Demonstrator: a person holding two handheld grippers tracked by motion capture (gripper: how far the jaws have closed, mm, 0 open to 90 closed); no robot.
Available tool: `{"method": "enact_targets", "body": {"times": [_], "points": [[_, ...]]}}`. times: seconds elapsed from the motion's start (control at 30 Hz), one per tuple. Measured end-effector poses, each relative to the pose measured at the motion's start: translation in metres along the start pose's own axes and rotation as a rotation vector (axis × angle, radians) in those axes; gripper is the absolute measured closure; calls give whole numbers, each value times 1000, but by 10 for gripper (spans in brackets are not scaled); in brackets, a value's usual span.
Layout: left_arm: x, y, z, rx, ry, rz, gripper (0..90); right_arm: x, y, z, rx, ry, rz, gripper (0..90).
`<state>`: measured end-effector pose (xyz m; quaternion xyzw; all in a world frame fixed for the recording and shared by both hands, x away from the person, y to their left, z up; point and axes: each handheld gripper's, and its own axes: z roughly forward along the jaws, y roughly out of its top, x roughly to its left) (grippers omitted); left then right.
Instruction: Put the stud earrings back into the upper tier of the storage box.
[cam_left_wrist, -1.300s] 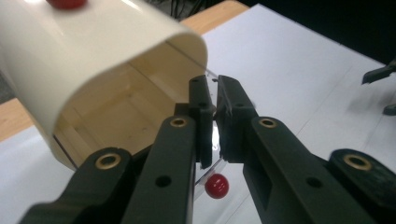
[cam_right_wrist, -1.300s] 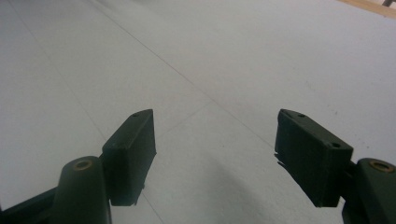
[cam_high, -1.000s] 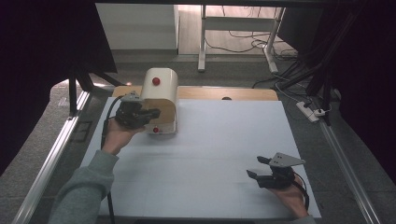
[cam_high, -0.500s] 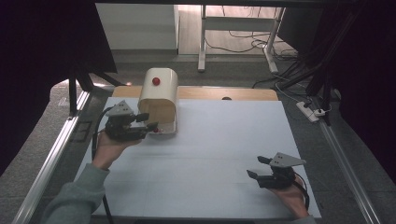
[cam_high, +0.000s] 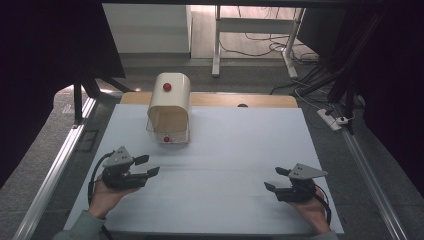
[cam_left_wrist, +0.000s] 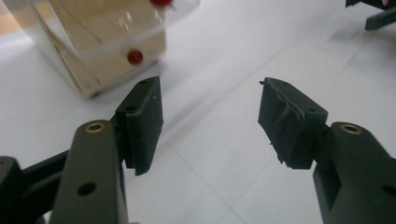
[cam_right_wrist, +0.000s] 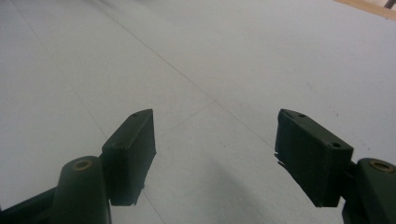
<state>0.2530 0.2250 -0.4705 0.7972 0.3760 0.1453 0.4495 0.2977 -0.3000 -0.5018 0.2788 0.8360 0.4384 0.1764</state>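
White sheeting covers the worktop (cam_high: 225, 165); from above, a cream bread box (cam_high: 169, 107) stands near its far-left edge, front facing the person. Left gripper (cam_left_wrist: 210, 116) aims at it, jaws apart, empty. Right gripper (cam_right_wrist: 215, 140) idles gaping near the front-right corner.

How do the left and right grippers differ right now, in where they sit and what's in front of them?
The left gripper sits nearer the cream bread box with red knobs, which fills its view ahead; the right gripper faces bare white tabletop. The left points right, the right points left. Both have open, empty jaws.
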Motion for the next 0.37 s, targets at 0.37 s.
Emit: {"method": "enact_targets", "body": {"times": [0.37], "points": [[-1, -26, 4, 28, -5, -19, 389, 0, 1, -2, -19, -3, -6, 282]]}}
